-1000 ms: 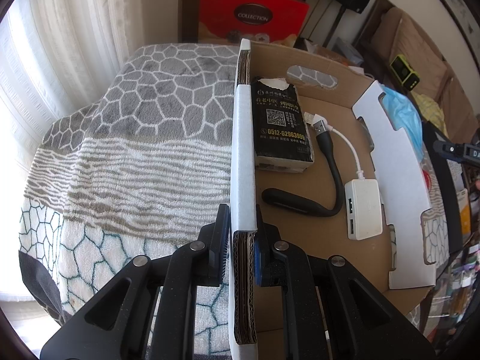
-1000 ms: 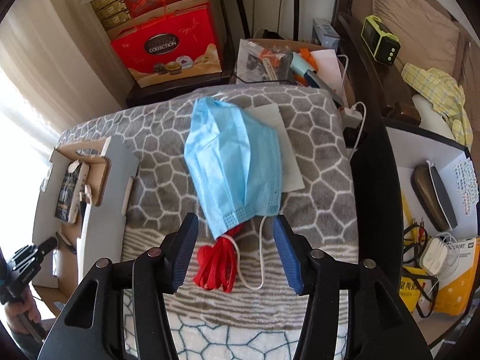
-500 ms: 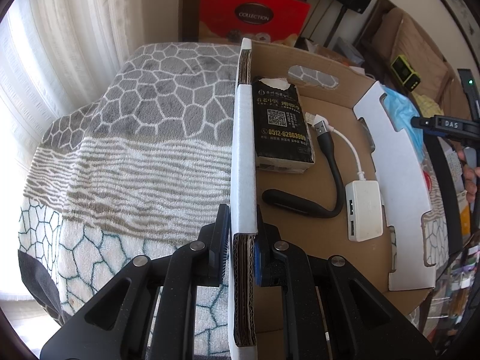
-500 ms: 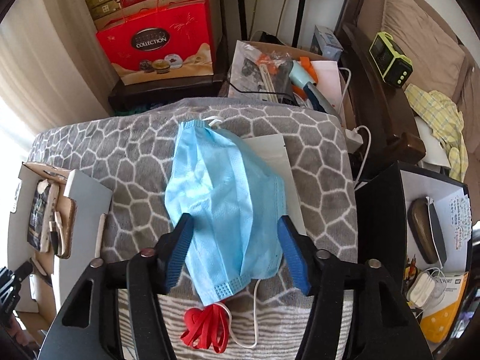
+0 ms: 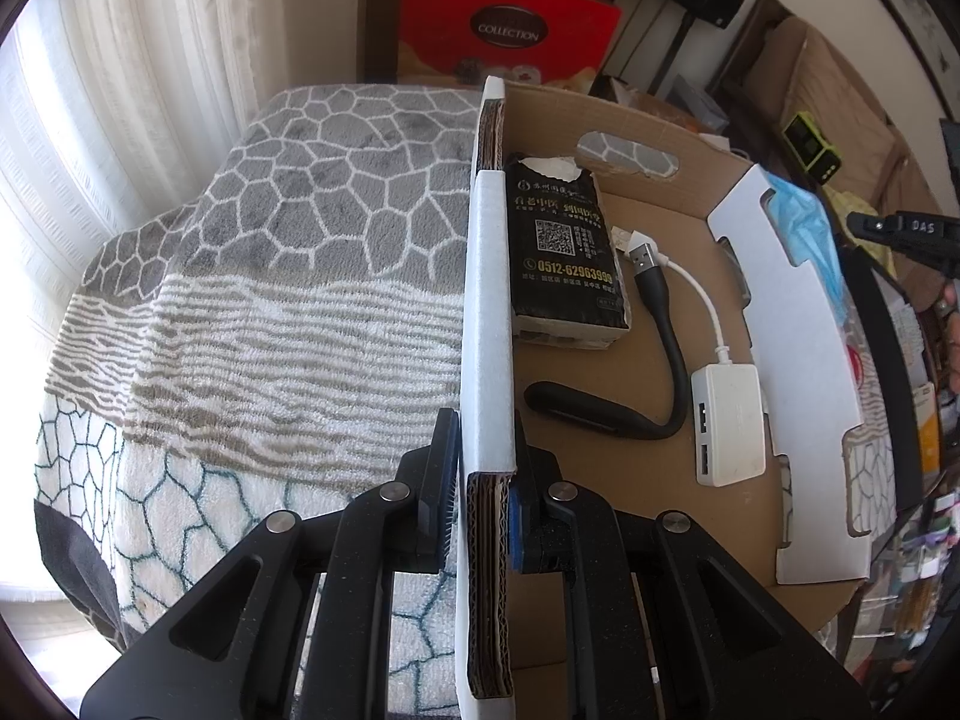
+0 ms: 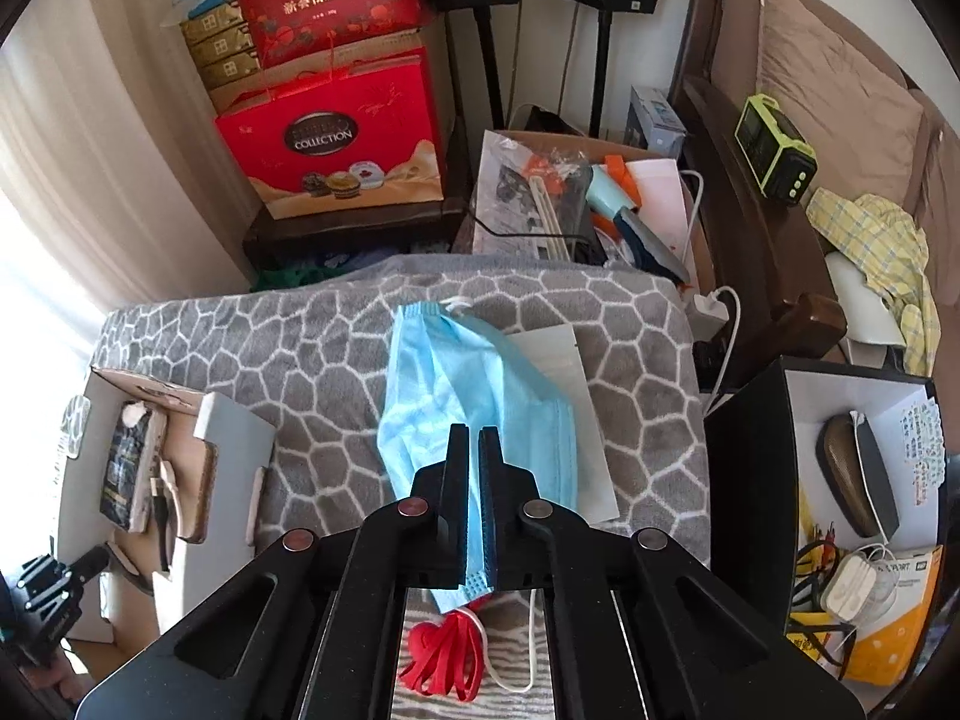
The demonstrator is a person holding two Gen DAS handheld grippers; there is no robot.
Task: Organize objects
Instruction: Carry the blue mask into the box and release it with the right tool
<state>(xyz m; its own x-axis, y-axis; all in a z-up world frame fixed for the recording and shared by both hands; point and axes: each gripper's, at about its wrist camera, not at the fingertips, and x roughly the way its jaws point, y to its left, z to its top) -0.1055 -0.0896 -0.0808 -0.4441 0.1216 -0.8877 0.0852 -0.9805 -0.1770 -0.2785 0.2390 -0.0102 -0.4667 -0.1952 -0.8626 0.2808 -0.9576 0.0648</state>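
Note:
My left gripper (image 5: 483, 498) is shut on the left wall of a shallow cardboard box (image 5: 487, 312) on the grey patterned blanket. In the box lie a black tissue pack (image 5: 564, 252), a black USB lamp (image 5: 654, 360) and a white USB hub (image 5: 729, 426). My right gripper (image 6: 474, 498) is shut on a blue face mask (image 6: 462, 384) lying on the blanket over a white sheet (image 6: 564, 372). The mask also shows past the box's right wall in the left wrist view (image 5: 807, 228). The box shows at the left of the right wrist view (image 6: 180, 420).
A bundle of red rubber bands (image 6: 444, 654) lies under the right gripper by the mask's ear loop. Red gift boxes (image 6: 336, 138) stand behind the blanket. A black box with a dark case (image 6: 852, 474) is at the right. The blanket drops off at the left (image 5: 120, 360).
My right gripper moved forward over the mask and closed its fingers on the near part of it. The left gripper and the box have not moved.

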